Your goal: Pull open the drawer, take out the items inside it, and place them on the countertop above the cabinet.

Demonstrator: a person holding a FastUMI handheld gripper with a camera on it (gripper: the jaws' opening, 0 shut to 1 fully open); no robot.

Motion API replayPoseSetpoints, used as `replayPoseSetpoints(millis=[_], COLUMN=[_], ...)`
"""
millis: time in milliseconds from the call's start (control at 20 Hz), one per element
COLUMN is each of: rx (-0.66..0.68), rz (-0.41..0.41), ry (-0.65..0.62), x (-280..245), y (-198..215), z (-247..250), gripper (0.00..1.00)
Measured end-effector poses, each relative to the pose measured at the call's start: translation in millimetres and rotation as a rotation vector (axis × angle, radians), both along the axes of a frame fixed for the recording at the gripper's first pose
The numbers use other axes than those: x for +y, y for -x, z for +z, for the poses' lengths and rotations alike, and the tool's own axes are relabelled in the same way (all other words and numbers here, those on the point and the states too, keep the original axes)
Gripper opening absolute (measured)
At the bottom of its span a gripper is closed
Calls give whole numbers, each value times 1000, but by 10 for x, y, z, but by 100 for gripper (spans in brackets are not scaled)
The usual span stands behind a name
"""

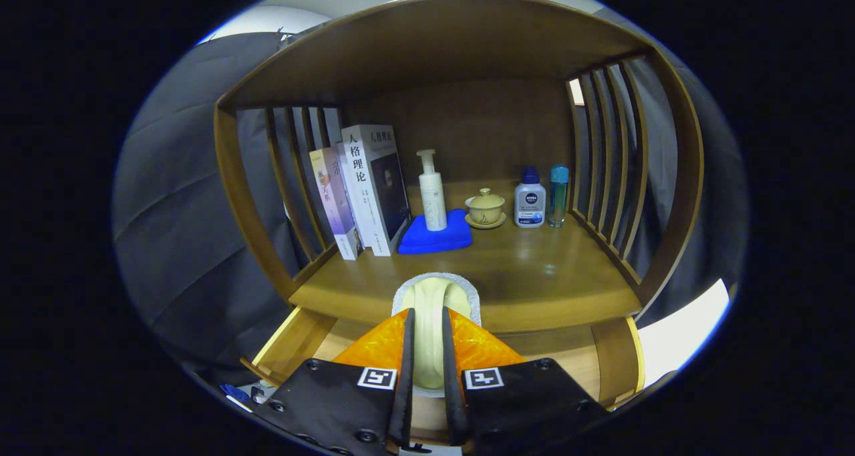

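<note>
Cream oblong sponge-like item (pixel 429 329), gripped lengthwise between our nearly closed gripper (pixel 427 369) fingers, hangs just short of the wooden countertop (pixel 534 269) edge, above the open drawer (pixel 294 342).

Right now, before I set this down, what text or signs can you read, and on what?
"人格理论": on the spine of the white book.
Purple book, spine: too blurred to read.
White bottle, label: too small to read with confidence.
Square coded markers, no words: on the gripper, whose fingers pinch the cream item.
</note>
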State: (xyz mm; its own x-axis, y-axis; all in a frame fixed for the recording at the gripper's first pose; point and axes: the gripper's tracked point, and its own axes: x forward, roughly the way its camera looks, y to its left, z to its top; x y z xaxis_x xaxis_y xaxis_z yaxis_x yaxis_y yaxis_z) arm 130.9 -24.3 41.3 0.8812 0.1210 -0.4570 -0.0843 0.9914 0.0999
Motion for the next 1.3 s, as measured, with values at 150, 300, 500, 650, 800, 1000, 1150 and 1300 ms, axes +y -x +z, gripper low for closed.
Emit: replayPoseSetpoints(millis=[150,300,500,650,800,1000,1150,1300], rx=[7,33,65,83,91,48,7,-85], rz=[-28,-66,-92,-118,-130,-141,-124,-120], ry=[-9,-13,-60,-70,-62,-30,-21,35], x=[-34,-88,-76,-119,-139,-175,-138,-164], y=[-238,-483,-753,-904,-991,-1099,-1106,-987], z=[0,-74,-180,-250,-349,-350,-275,-95], gripper=[23,23,23,23,23,28,36,62])
